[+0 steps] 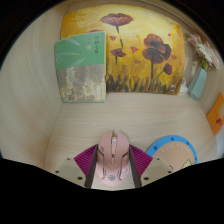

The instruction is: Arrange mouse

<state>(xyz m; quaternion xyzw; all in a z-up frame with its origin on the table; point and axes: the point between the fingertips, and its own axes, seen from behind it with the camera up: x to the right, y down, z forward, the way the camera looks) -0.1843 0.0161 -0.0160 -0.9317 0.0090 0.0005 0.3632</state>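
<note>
**Mouse held between gripper fingers above desk surface**

Gripper (112, 172) occupies the nearest ground, its two fingers carrying magenta pads (87, 157) on the inner faces. Both pads appear to press against the flanks of the mouse (112, 156) — a pale pink unit with a darker centre strip running along its back. No gap is visible at either side, so the claw is judged closed on the mouse at a moderately narrow spread. The mouse points away from the camera, its nose ahead of the fingertips.

Just to the right of the gripper sits a round mat (178, 152), cream in the middle with a blue rim bearing light marks. Whether the mouse touches the mat cannot be determined.

Beyond the fingers lies a pale wood-grain desk (95, 120), bare in its middle stretch.

At the far edge of the desk a green book (81, 67) stands upright, leaning against the backing. Beside it, to the right, a painting (132, 50) of red and purple poppies on a yellow field stands against the wall. Further right is a light blue vase (199, 80) with stems — detail too small to report.
</note>
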